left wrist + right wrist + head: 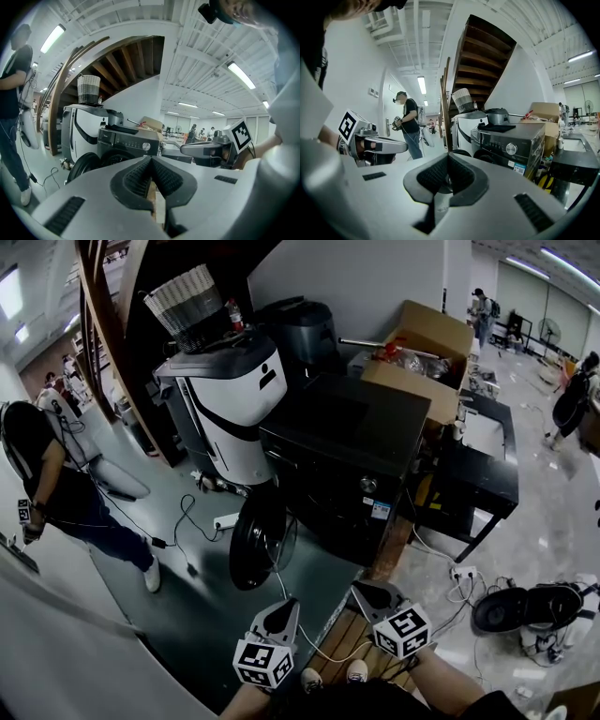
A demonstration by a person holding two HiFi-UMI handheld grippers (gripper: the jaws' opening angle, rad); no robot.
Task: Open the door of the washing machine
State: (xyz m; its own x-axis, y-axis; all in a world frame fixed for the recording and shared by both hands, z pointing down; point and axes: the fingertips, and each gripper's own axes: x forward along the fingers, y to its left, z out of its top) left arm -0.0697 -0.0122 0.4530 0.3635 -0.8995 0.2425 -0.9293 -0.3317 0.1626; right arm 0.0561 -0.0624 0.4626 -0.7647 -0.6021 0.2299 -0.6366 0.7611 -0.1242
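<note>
The black washing machine [349,460] stands in the middle of the head view, its round door [257,540] swung out to the left and standing open. Both grippers hover low in front of it, a short way from the door and touching nothing. My left gripper [285,607] is shut and empty, and so is my right gripper [362,590] beside it. In the left gripper view the machine [125,139] and door [83,167] lie beyond the closed left gripper [151,160]. The right gripper view shows the machine [513,139] past the closed right gripper [449,158].
A white machine [230,409] with a basket [192,304] on top stands left of the washer. A cardboard box [424,354] and a black table [487,470] are to the right. Cables [187,519] cross the floor. A person [52,474] stands at the left, and a fan [525,607] lies at the lower right.
</note>
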